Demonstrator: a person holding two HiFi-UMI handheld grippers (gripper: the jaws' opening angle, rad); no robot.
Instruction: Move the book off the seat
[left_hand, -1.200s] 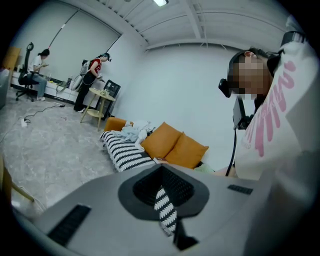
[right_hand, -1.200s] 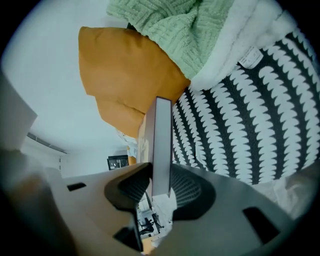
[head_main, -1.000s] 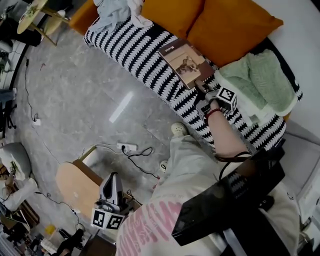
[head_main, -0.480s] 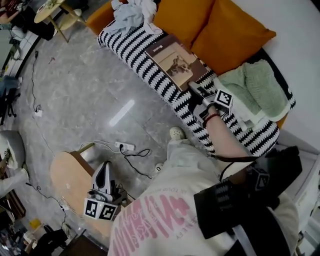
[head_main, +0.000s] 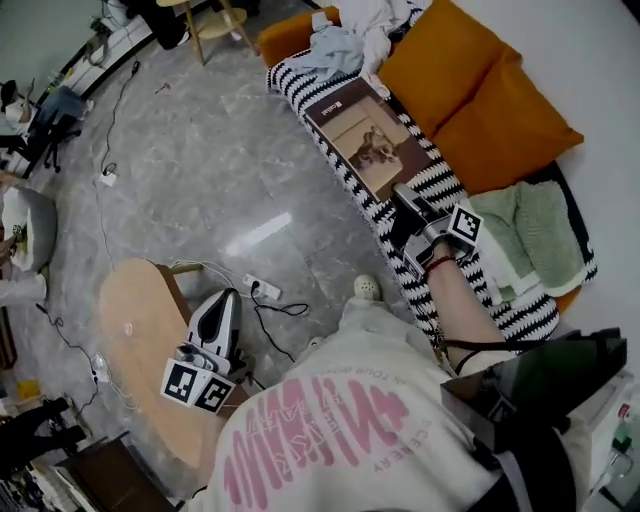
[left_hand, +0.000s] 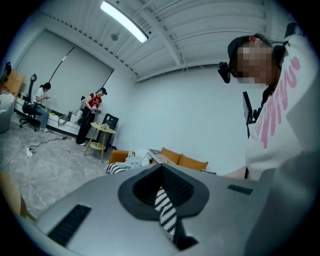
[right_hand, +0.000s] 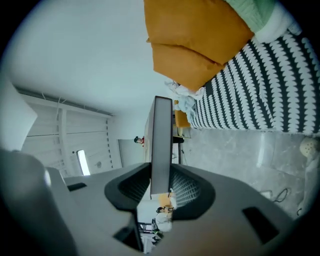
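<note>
A brown book with a picture on its cover hangs tilted over the front edge of the black-and-white striped sofa seat. My right gripper is shut on the book's near corner. In the right gripper view the book stands edge-on between the jaws of my right gripper, with the striped seat off to the right and apart from it. My left gripper hangs low at the left over a round wooden table, shut and holding nothing. In its own view my left gripper shows only a thin slit.
Orange cushions line the sofa back. A green blanket lies on the right end and a heap of clothes on the far end. A power strip with cables lies on the grey floor. People stand by a small yellow table.
The book has risen from lying flat on the seat and shifted towards the seat's front edge, still gripped at its corner. The left gripper stays by the wooden table.
</note>
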